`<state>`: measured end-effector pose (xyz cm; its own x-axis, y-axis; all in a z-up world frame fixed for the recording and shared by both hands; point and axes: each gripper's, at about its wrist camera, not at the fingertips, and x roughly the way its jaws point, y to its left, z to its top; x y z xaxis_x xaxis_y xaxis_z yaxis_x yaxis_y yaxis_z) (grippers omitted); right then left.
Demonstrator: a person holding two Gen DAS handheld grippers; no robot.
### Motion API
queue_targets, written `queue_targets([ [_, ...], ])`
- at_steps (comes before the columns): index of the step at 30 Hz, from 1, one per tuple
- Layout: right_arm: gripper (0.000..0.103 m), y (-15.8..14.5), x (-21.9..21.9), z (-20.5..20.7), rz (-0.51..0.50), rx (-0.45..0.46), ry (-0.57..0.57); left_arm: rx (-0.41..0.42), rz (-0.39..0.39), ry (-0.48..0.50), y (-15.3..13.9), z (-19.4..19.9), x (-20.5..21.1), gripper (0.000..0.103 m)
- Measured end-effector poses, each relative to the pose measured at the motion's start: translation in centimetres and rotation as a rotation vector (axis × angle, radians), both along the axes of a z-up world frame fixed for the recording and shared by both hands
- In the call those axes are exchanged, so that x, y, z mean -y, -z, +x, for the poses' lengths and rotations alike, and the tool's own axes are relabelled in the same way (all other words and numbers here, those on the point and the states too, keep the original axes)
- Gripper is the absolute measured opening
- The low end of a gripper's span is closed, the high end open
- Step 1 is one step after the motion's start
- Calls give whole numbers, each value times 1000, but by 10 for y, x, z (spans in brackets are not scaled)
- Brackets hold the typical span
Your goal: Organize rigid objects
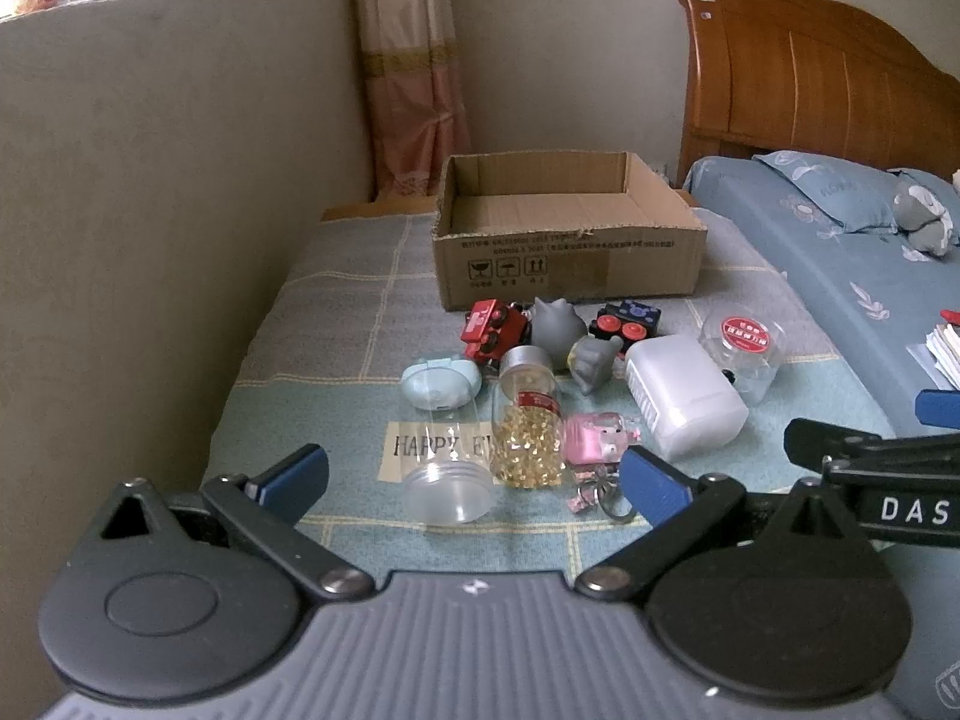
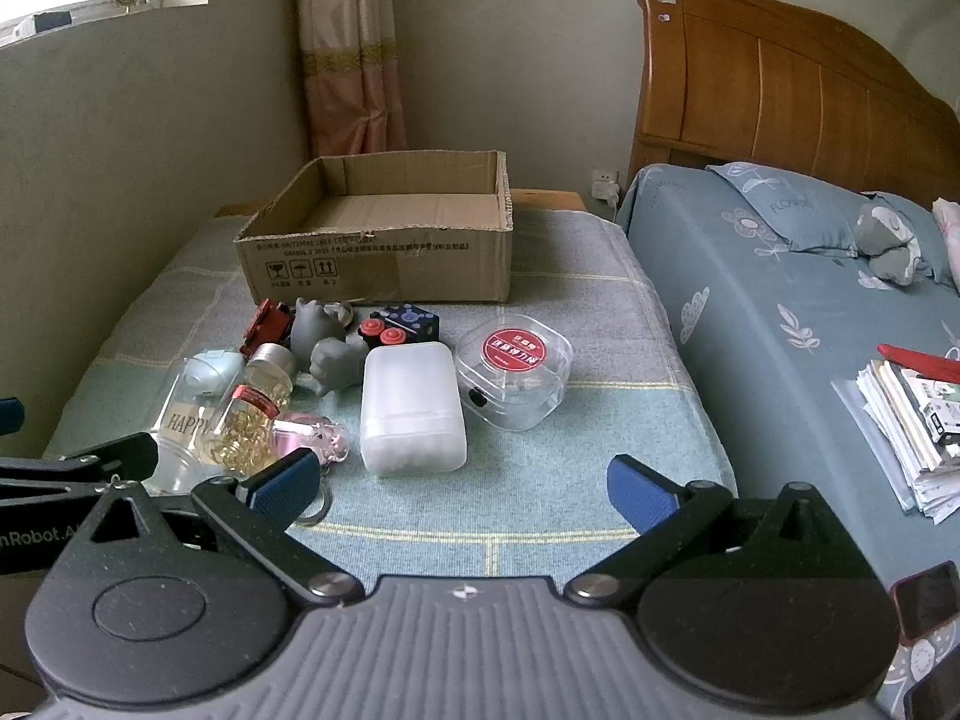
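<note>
Both tongs hang released and empty over the bench's near edge. The left tongs (image 1: 474, 480) point straight at the lying clear jar (image 1: 447, 456), its long axis running away toward the empty cardboard box (image 1: 570, 252). The right tongs (image 2: 462, 483) sit nearer the white plastic case (image 2: 413, 408), just ahead.
</note>
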<state>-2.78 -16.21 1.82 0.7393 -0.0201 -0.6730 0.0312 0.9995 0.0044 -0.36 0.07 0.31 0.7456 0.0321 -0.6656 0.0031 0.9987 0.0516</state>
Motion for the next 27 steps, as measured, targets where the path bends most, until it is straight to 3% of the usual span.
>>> queue_targets([
  [27, 103, -2, 1, 11, -3, 17, -9, -17, -5, 13, 0, 10, -1, 102],
])
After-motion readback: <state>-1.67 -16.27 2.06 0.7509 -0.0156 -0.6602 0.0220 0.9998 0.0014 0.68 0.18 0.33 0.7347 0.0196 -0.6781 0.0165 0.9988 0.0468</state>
